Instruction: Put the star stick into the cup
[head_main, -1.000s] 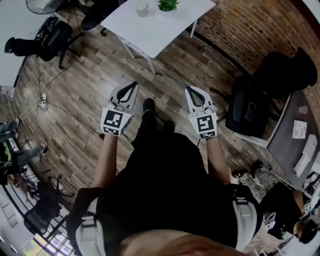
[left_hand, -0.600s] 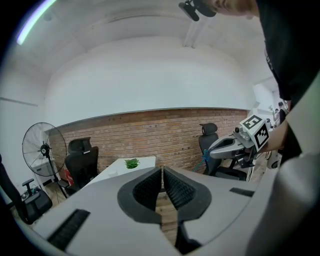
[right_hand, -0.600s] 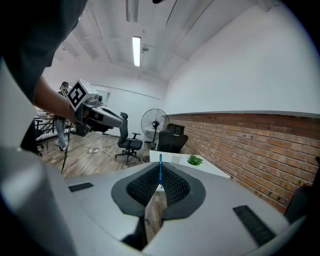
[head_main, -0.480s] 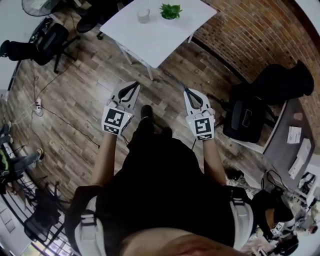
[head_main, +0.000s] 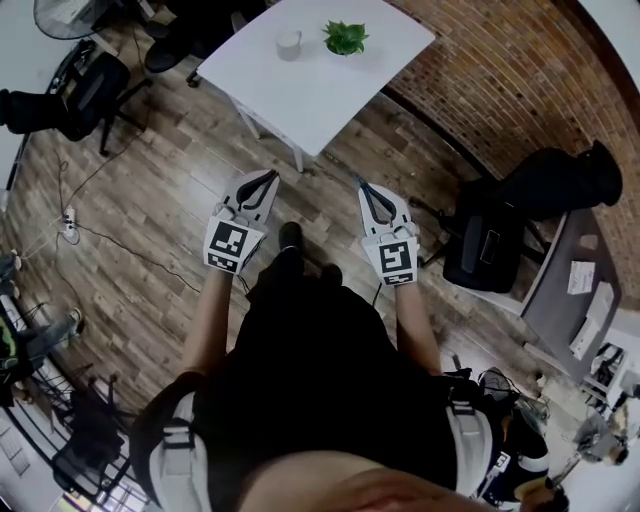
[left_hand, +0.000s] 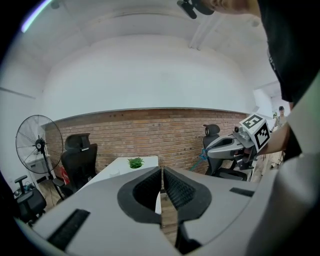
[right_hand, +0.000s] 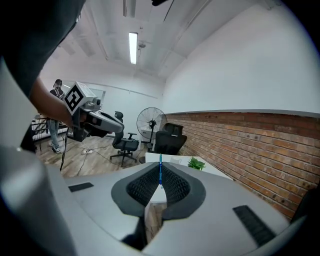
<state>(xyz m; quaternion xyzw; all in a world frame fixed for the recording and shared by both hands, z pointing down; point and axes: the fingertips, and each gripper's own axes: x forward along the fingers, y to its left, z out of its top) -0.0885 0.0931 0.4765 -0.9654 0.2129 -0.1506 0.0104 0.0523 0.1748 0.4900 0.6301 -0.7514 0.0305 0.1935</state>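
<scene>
right gripper (head_main: 362, 185) jaws clamped on blue star stick (right_hand: 160, 170) — left gripper (head_main: 272, 175) jaws together, empty; cup (head_main: 288, 43) on table (head_main: 320, 85)

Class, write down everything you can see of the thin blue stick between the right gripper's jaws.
The stick is a very thin, straight, blue-green rod, upright in the right gripper view. The right gripper is shut on it, ribbed dark pads pressing either side; a short length pokes above the jaw tips. No star end shows, and its material cannot be told.
</scene>
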